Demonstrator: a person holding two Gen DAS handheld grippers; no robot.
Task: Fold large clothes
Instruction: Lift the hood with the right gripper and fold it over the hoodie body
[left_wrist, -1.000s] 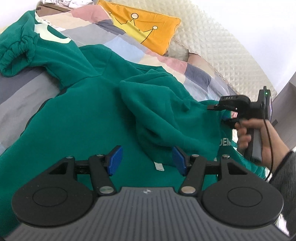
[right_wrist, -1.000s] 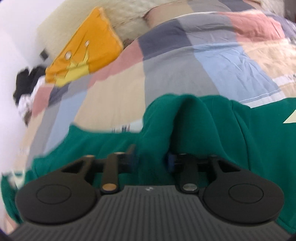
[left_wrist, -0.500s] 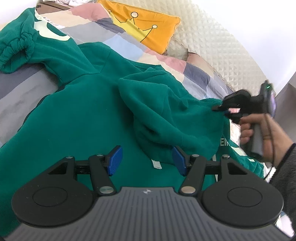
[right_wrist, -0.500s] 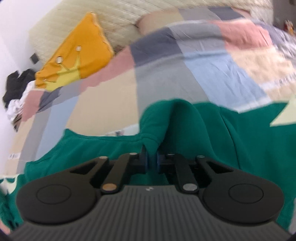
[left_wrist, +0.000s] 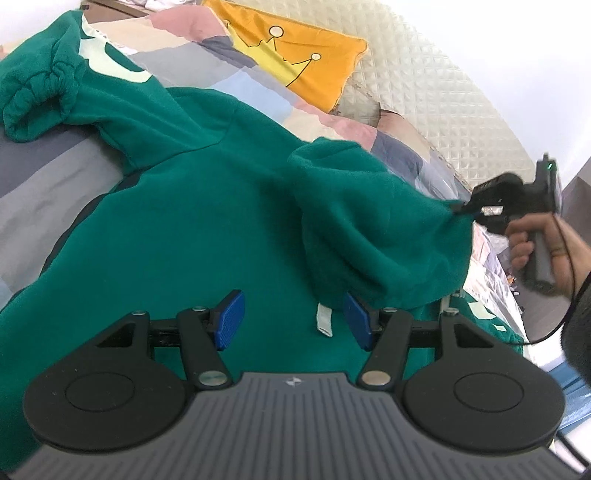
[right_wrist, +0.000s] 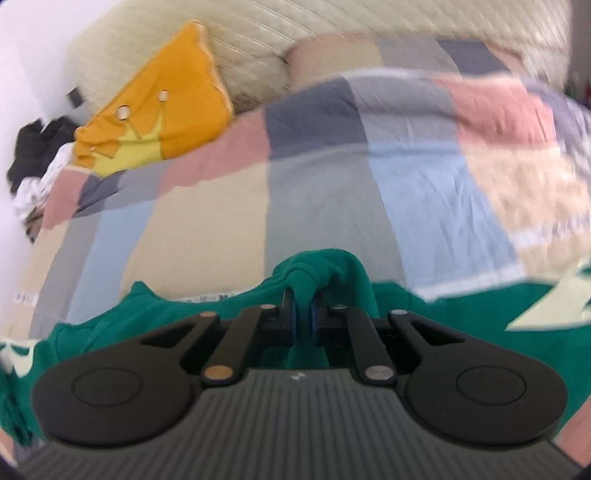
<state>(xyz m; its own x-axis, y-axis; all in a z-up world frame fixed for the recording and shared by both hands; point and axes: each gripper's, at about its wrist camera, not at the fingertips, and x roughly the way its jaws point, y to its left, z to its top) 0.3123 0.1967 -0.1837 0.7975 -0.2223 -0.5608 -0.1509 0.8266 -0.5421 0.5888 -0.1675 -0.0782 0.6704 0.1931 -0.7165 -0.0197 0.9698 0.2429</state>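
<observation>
One green sweatshirt (left_wrist: 207, 221), spread over the patchwork bed (left_wrist: 44, 192), with one sleeve bunched far left near an orange pillow (left_wrist: 295, 62). Seen from the left wrist: left hand-held gripper (left_wrist: 291, 321) gaping, nothing between its blue pads, hovering above the body cloth; right hand-held gripper (left_wrist: 461, 210) pinching a gathered fold and lifting it clear. Seen from the right wrist: right hand-held gripper (right_wrist: 302, 317) clamped tight on a thick ridge of sweatshirt (right_wrist: 321, 269). Soft, bulky fleece; likely droops and drags, not slippery. Best taken by cuffs, hem or shoulder seams.
</observation>
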